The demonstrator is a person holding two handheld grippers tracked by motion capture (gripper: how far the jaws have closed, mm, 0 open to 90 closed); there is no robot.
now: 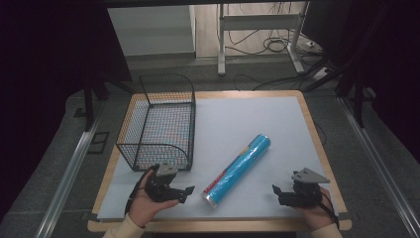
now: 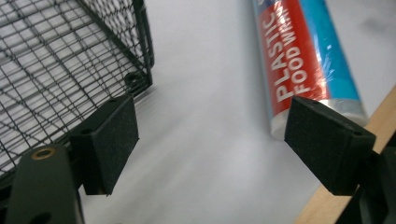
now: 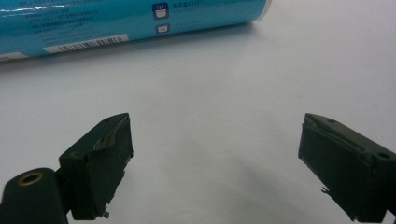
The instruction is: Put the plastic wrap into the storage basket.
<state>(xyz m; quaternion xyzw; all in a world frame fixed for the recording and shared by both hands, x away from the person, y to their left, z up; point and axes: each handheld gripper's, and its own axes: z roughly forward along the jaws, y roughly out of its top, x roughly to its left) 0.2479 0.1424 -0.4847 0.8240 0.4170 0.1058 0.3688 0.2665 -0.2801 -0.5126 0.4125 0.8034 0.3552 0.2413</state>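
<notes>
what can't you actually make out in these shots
- High view: print on the food wrap roll is too small to read.
- Left gripper view: the roll is cut off by the top edge, and the left tool's own jaw covers part of its near cap.
- Right gripper view: the roll's upper side is cut off by the top edge; its small print is blurred.
- Left gripper view: the wire basket runs off the frame's left and top edges.

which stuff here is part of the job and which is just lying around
Part of the job:
- blue cylindrical roll of plastic food wrap
- black wire mesh basket, judging by how close it sits
- left hand-held gripper, open
- right hand-held gripper, open

Just lying about:
- black cables on the floor
- white metal table frame behind
</notes>
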